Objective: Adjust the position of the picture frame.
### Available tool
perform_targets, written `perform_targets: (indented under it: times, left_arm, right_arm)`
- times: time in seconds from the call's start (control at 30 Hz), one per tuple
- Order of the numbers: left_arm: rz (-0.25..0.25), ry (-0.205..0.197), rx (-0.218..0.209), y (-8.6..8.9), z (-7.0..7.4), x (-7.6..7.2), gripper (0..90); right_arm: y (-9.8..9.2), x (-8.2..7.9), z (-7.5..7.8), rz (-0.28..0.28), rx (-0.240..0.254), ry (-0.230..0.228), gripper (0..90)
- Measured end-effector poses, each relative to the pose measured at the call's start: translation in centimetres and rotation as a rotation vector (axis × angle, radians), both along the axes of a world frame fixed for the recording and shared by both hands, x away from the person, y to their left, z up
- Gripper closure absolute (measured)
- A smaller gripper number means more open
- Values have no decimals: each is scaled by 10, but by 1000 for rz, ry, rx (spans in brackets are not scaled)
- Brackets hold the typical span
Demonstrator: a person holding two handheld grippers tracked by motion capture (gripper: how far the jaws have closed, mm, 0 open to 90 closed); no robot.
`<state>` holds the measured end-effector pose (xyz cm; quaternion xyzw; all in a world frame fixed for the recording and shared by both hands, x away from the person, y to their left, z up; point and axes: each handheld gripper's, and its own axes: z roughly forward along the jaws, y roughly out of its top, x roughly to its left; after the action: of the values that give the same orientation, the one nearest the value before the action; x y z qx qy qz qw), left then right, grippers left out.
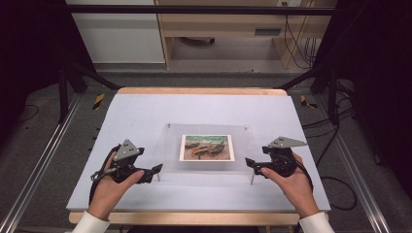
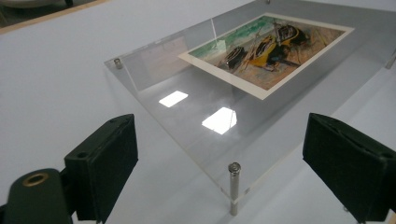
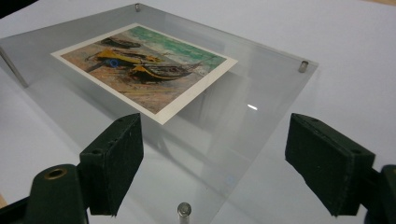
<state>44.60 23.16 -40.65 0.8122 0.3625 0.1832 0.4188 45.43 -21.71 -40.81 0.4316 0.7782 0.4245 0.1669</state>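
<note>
My left gripper (image 1: pixel 156 170) hangs wide open just off the near left corner of the clear acrylic frame (image 1: pixel 243 145), gripping nothing. The frame stands mid-table (image 1: pixel 145 111) on metal pegs (image 2: pixel 234 186), four showing, and holds one boat picture (image 1: pixel 207 147). My right gripper (image 1: pixel 250 163) gapes empty beside its near right corner.

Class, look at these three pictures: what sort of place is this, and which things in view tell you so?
Probably a lab or studio recording bay: a white table inside a black frame rig, with cables across grey carpet. A clear acrylic picture frame sits staged at its centre.
</note>
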Motion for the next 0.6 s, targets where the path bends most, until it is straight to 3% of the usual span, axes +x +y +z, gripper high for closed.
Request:
perform_targets:
  times: [0.17,0.6]
  left_arm:
    - [6,13,-2,1,-3,6,106]
    - [10,45,-21,-3,-8,11,116]
  right_arm:
    - [0,3,-5,3,3,35,196]
    - [1,2,-13,21,4,68,198]
